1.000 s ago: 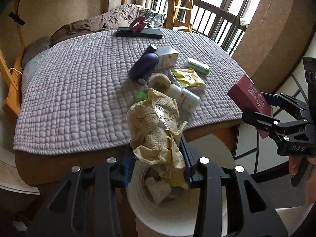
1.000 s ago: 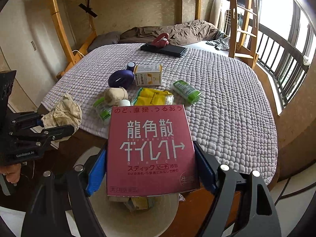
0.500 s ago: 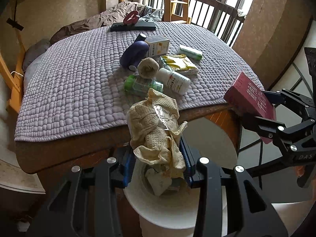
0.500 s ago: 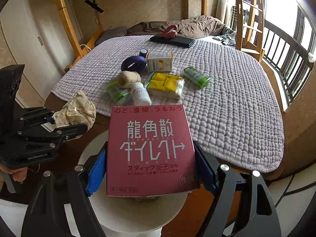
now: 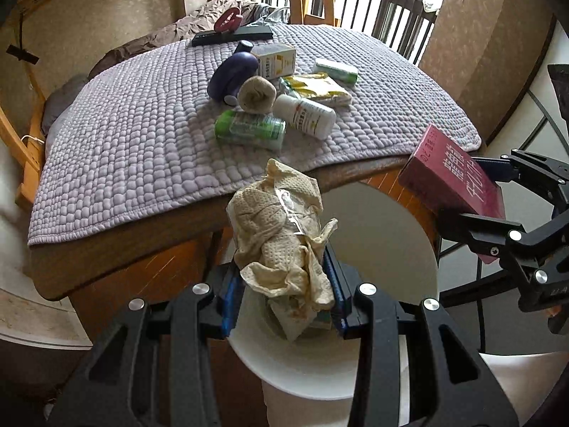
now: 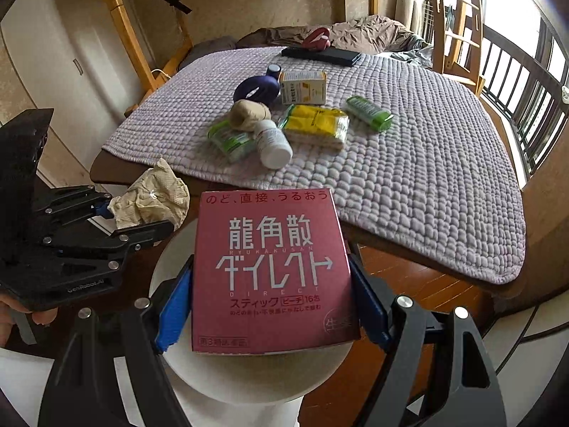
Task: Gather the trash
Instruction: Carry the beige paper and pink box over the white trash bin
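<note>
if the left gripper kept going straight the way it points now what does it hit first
Most likely the white bin below it: the left gripper, clamping the crumpled paper, aims into its opening, though depth is hard to judge.

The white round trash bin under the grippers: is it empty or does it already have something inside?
Not empty. In the left wrist view, paper scraps lie inside the white round trash bin, below the crumpled beige paper towel held by the left gripper.

Crumpled paper towel [image 5: 284,235] in left gripper [image 5: 282,300] and medicine box [image 6: 272,274] in right gripper [image 6: 272,315], side by side over trash bin [image 5: 384,235], in front of bed [image 6: 409,163]; bottles [image 6: 274,142] on quilt behind.
</note>
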Demonstrator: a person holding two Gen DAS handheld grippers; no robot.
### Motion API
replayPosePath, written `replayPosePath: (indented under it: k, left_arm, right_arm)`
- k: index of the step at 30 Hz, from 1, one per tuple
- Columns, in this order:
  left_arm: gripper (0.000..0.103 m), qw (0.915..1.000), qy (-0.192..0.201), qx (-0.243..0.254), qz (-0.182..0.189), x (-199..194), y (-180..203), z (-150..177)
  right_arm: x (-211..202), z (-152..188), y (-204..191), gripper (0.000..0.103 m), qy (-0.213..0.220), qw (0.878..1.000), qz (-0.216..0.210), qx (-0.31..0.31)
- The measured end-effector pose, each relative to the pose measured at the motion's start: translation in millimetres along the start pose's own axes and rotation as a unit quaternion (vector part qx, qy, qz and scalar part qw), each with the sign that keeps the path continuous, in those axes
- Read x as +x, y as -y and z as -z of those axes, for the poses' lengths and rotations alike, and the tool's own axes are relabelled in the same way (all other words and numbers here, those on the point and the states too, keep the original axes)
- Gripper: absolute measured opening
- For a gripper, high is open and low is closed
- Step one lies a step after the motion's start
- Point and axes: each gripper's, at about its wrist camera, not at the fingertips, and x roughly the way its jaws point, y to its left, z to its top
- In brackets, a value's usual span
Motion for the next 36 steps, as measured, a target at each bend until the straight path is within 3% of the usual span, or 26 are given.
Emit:
replayPosePath:
  k: [36]
  left_arm:
    - [0.042,0.9975,-0.060,0.037,0.004,52.8,17.8,14.1]
  right_arm:
    - [46.5,24.7,8.4,0.078,-0.061,0.998,0.006,0.013]
